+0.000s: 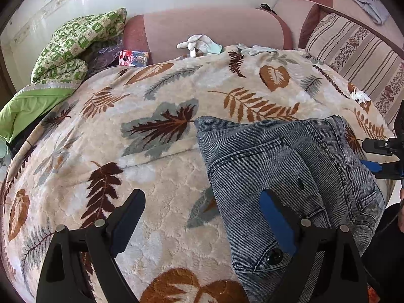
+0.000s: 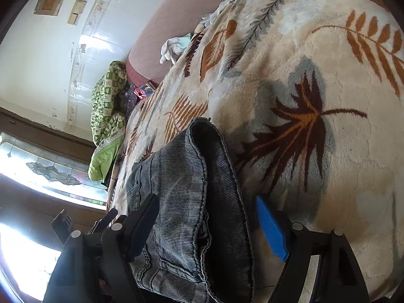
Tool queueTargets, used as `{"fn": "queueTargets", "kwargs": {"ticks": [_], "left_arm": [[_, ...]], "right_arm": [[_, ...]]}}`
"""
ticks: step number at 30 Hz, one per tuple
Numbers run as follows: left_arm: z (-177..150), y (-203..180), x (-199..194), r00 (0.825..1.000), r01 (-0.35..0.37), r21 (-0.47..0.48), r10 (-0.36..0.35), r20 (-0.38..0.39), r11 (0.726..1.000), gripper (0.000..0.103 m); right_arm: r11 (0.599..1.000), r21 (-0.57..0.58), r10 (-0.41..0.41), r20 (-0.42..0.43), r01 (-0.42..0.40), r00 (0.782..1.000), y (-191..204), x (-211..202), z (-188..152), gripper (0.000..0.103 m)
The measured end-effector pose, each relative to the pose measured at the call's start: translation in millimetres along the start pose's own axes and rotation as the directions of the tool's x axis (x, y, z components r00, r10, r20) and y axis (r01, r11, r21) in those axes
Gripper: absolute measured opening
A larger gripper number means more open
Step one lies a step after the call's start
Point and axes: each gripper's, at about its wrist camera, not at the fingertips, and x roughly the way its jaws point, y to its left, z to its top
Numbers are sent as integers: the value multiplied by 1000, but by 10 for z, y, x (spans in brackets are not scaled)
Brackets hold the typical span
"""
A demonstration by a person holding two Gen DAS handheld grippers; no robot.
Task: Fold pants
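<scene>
- Lying folded into a thick bundle on the leaf-patterned blanket (image 1: 164,171), the grey jeans (image 1: 290,166) sit toward the near right part of the bed in the left wrist view, with a back pocket, heavy seams and a dark button showing on top.
- The left gripper (image 1: 202,217) hangs above the blanket with its jaws spread wide and nothing between them; its left finger is over bare blanket, and its blue-padded right finger is over the near edge of the jeans.
- The right gripper (image 2: 209,227) also stands wide apart, straddling the folded jeans (image 2: 192,202): the dark finger is on one side of the bundle and the blue pad on the other. Whether either finger touches the cloth, I cannot tell.
- In the right wrist view a folded edge of the jeans points away from the camera, with the layers stacked on each other.
- At the far edge of the blanket lie white gloves (image 1: 195,43), against a pink sofa back (image 1: 214,30).
- A green patterned quilt (image 1: 75,45) is heaped at the far left, with a small red packet (image 1: 133,58) just beside it.
- A striped cushion (image 1: 358,58) leans at the far right.
</scene>
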Motion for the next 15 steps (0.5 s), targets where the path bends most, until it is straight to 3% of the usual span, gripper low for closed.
{"fn": "queueTargets", "kwargs": {"ticks": [15], "left_arm": [[-25, -6, 9, 1000, 18, -5, -18, -5, 1000, 92]], "right_arm": [[1000, -17, 5, -20, -6, 1000, 63, 66, -57, 80]]}}
